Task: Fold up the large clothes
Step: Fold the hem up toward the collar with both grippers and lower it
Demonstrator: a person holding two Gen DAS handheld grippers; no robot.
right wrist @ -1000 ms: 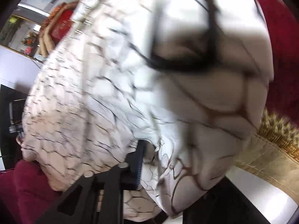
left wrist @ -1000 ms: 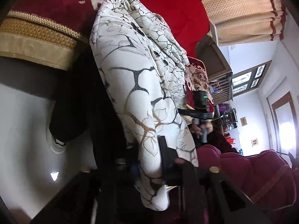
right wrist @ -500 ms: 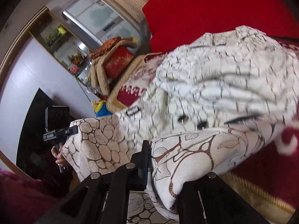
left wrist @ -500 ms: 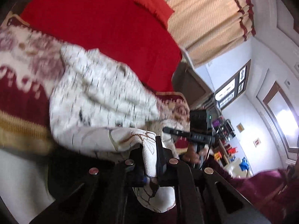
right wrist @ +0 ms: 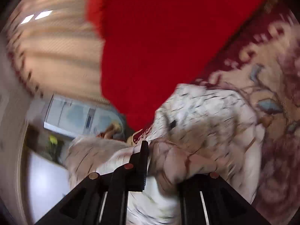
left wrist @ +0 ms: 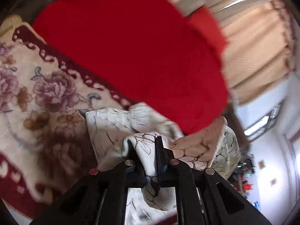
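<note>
Fabric fills the left gripper point(left wrist: 145, 156): its fingers are clamped on a fold of the white patterned garment point(left wrist: 112, 123), which lies on the floral blanket point(left wrist: 37, 93) below a red cover point(left wrist: 131, 46). The right gripper point(right wrist: 161, 161) pinches another bunch of the garment point(right wrist: 206, 116); one finger is buried in cloth, and motion blur smears detail.

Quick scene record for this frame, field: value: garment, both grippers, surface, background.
garment: white garment with dark crackle print, bunched on the bed
left gripper: shut on white garment, fold of cloth between fingers
right gripper: shut on white garment, view motion-blurred
surface: floral blanket beside red bedspread
background: beige curtain
</note>
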